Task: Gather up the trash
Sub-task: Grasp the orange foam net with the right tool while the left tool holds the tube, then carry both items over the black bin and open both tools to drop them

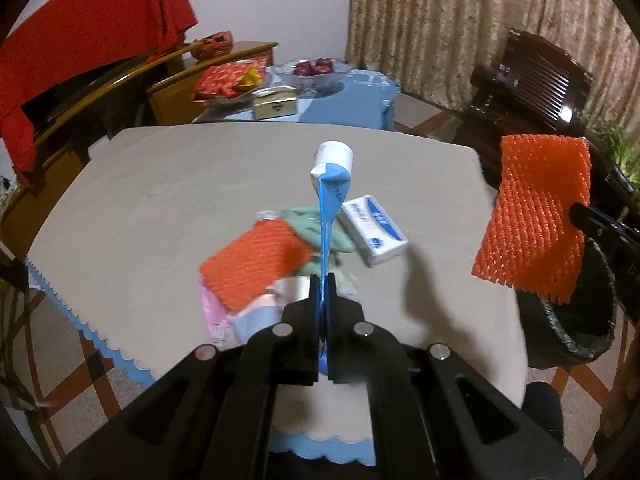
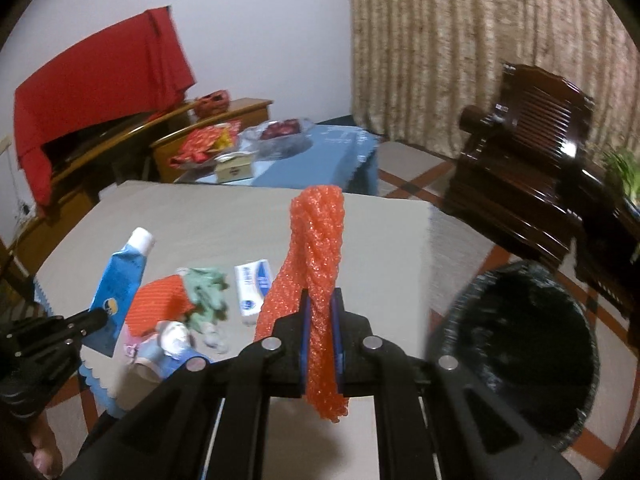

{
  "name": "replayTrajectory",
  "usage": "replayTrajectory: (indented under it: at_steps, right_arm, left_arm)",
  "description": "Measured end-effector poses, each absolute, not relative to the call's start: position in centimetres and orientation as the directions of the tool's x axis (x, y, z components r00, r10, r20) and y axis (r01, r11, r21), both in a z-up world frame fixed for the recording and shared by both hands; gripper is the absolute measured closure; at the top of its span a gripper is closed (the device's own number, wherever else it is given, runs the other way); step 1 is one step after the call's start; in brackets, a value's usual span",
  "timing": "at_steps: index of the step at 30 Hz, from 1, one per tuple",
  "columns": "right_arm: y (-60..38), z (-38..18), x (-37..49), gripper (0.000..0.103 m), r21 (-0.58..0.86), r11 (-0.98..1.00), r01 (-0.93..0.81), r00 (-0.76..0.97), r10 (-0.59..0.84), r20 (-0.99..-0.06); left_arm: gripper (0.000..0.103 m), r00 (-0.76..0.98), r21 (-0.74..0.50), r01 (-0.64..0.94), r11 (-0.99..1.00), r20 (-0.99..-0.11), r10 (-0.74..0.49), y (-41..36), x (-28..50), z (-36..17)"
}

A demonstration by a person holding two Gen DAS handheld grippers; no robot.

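Trash lifted, bin next

Left gripper (image 1: 324,280) clamped on blue toothpaste tube (image 1: 330,196), mid-frame above table (image 1: 120,208). Right gripper (image 2: 320,304) pinching orange foam net (image 2: 316,248), centre frame. Step: carry. Next: swing both over black bin (image 2: 520,344), lower right, then release.

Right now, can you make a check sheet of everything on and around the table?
Surface: grey table, blue scalloped edge.
Job's things: blue tube and orange net, both lifted; black bin beside the table.
Clutter: second net, green glove, white box, pink wrappers, all in one pile.
Grippers: left gripper shut on the tube's flat end; right gripper shut on the net.
Cables: nothing seen.
Surroundings: blue side table, red cloth, curtain, dark chair.
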State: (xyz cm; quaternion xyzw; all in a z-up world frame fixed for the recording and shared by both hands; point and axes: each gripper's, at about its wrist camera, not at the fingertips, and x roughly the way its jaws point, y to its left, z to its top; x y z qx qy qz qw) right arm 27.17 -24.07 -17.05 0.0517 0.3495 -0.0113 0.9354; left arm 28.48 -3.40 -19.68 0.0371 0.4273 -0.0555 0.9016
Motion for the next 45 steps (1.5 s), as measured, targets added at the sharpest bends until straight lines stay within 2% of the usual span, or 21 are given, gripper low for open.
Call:
replayTrajectory:
  at_steps: [15,25,35,36,38,39,40,41,42,43,45]
  right_arm:
    - [-38.2,-18.3,22.2,0.093,0.054,0.959,0.279,0.721,-0.172,-0.671]
    - [-46.7,-22.9,21.1,0.094,0.028,0.919,0.394,0.645,-0.254,-0.721]
    - [-50.9,-28.2,22.0,0.092,0.024,0.896,0.442,0.574,-0.262,-0.776]
    - [-51.3,-28.9,22.2,0.090,0.017,0.891,0.453,0.557,-0.268,-0.786]
    - [-51.6,-29.6,22.1,0.077,0.011,0.884,0.467,0.543,-0.278,-0.792]
    - [-51.8,-29.7,21.9,0.068,0.009,0.880,0.474,0.539,-0.282,-0.794]
    - [-51.9,-29.8,21.5,0.065,0.006,0.876,0.482,0.537,-0.290,-0.792]
    - [-51.9,-29.8,21.3,0.064,0.006,0.875,0.485,0.535,-0.291,-0.793]
    - [-51.8,-29.8,21.0,0.063,0.005,0.873,0.488,0.532,-0.292,-0.795]
    - [-51.7,-29.8,20.6,0.063,0.005,0.870,0.493,0.530,-0.296,-0.795]
    - [-51.7,-29.7,19.9,0.063,0.008,0.867,0.498,0.527,-0.295,-0.797]
  left_arm:
    - [0.102,0.613,-0.013,0.301,0.954,-0.763,-0.203,-18.7,27.4,-19.4]
    - [0.101,0.549,-0.057,0.436,0.898,-0.774,-0.316,-29.8,27.3,-22.6]
    - [0.101,0.472,-0.082,0.509,0.857,-0.806,-0.357,-37.0,28.4,-27.4]
    - [0.100,0.456,-0.086,0.518,0.851,-0.814,-0.359,-37.5,28.7,-28.1]
    - [0.097,0.435,-0.092,0.527,0.845,-0.825,-0.361,-38.2,29.1,-29.1]
    - [0.093,0.429,-0.089,0.533,0.842,-0.828,-0.360,-38.5,29.2,-29.6]
    - [0.087,0.427,-0.087,0.539,0.838,-0.829,-0.361,-38.5,29.3,-29.9]
    - [0.080,0.420,-0.086,0.549,0.831,-0.831,-0.363,-38.6,29.3,-30.2]
    - [0.068,0.430,-0.072,0.547,0.834,-0.831,-0.354,-38.4,29.2,-30.4]
    - [0.061,0.436,-0.066,0.546,0.835,-0.828,-0.351,-38.2,29.1,-30.4]
    - [0.060,0.440,-0.061,0.545,0.836,-0.828,-0.348,-37.5,29.0,-30.2]
